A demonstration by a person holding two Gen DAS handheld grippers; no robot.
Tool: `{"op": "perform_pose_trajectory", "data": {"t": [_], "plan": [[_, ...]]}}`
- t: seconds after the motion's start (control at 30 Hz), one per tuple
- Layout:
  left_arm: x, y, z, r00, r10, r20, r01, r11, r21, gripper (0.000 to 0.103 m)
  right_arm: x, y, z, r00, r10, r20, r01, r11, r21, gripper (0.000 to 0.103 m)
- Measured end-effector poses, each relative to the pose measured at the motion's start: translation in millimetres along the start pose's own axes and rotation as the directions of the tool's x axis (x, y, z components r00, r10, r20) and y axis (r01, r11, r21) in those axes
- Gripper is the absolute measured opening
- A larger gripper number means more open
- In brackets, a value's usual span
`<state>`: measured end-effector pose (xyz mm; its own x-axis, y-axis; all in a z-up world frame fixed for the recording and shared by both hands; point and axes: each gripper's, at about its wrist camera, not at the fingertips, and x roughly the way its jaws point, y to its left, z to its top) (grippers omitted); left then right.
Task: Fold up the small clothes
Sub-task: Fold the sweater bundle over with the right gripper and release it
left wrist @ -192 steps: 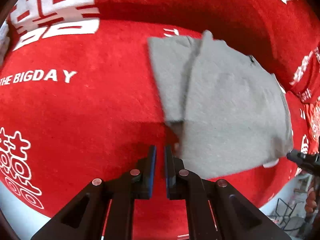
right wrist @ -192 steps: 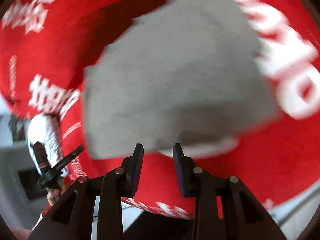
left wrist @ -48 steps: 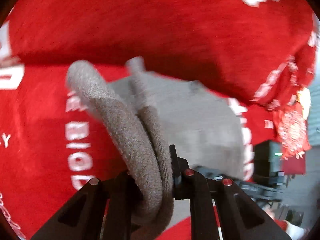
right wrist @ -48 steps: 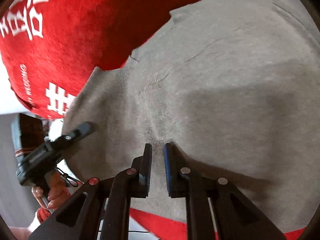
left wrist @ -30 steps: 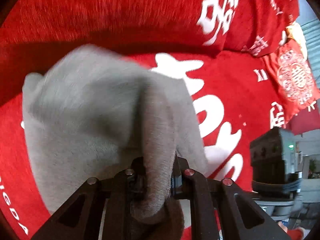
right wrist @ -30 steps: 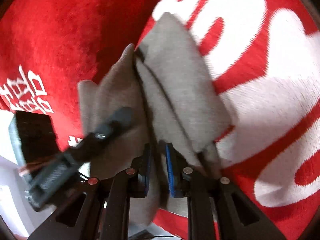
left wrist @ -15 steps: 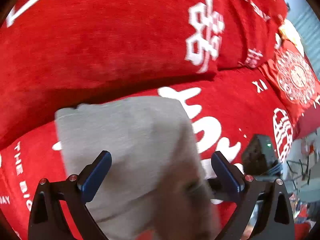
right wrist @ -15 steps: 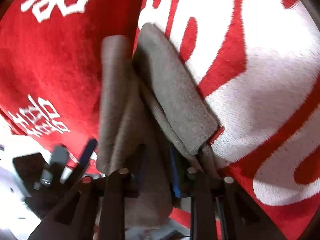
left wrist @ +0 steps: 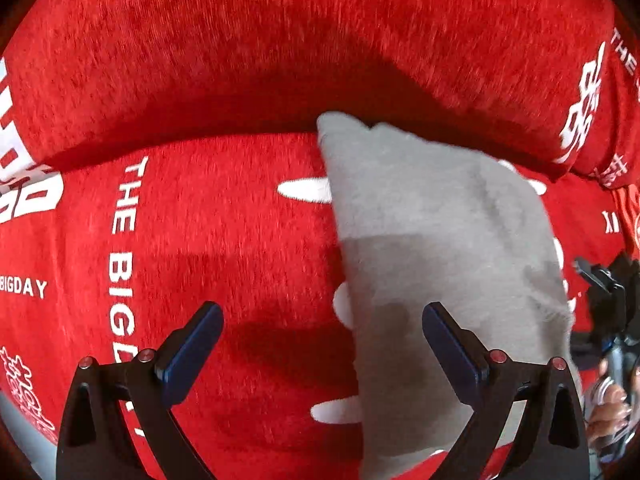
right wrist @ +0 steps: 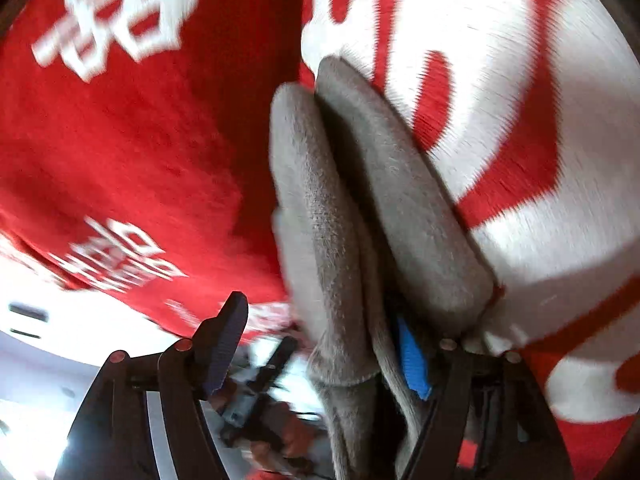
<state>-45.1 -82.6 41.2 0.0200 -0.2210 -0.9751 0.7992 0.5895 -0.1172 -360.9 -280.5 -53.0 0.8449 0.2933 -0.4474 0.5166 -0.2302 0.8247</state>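
Your left gripper (left wrist: 322, 334) spread wide, released; folded grey garment (left wrist: 432, 264) ahead-right on red cover (left wrist: 224, 240). Your right gripper (right wrist: 324, 332) parted; garment folds between fingers, contact apparently loose, blurred.

Ahead and to the left of the left hand-held gripper (left wrist: 322, 346), the red cover (left wrist: 224, 240) lies flat and bare, so a pass there meets nothing. To the right, the folded grey garment (left wrist: 432, 248) takes up the surface, reaching under the right finger. Behind, the cover rises into a padded back (left wrist: 320, 40) that closes off the far side. Between the spread fingers of the right hand-held gripper (right wrist: 320, 344), stacked grey folds fill the right part of the gap; the left part stays free.
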Motion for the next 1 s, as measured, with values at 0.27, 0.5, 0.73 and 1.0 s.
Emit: {"op": "perform_pose_trajectory", "data": {"t": [0.27, 0.5, 0.73, 1.0], "plan": [[5.3, -17.3, -14.5, 0.999, 0.031, 0.016, -0.032, 0.996, 0.084, 0.100, -16.6, 40.0, -8.6, 0.942, -0.313, 0.123, 0.336, 0.900, -0.277, 0.015], [10.4, -8.3, -20.0, 1.000, 0.028, -0.011, -0.027, 0.997, 0.072, 0.100, -36.3, 28.8, -26.9, 0.900, -0.403, 0.165, 0.433, 0.866, -0.250, 0.020], [-3.4, -9.5, -32.2, 0.999, -0.009, -0.046, 0.012, 0.997, 0.077, 0.100, -55.6, 52.5, -64.1, 0.923, -0.365, 0.120, 0.384, 0.859, -0.340, 0.062], [21.3, -22.1, -71.7, 0.992, 0.029, -0.119, -0.016, 0.994, 0.107, 0.100, -24.1, 38.8, -95.8, 0.818, -0.568, 0.090, 0.546, 0.718, -0.432, 0.021]]}}
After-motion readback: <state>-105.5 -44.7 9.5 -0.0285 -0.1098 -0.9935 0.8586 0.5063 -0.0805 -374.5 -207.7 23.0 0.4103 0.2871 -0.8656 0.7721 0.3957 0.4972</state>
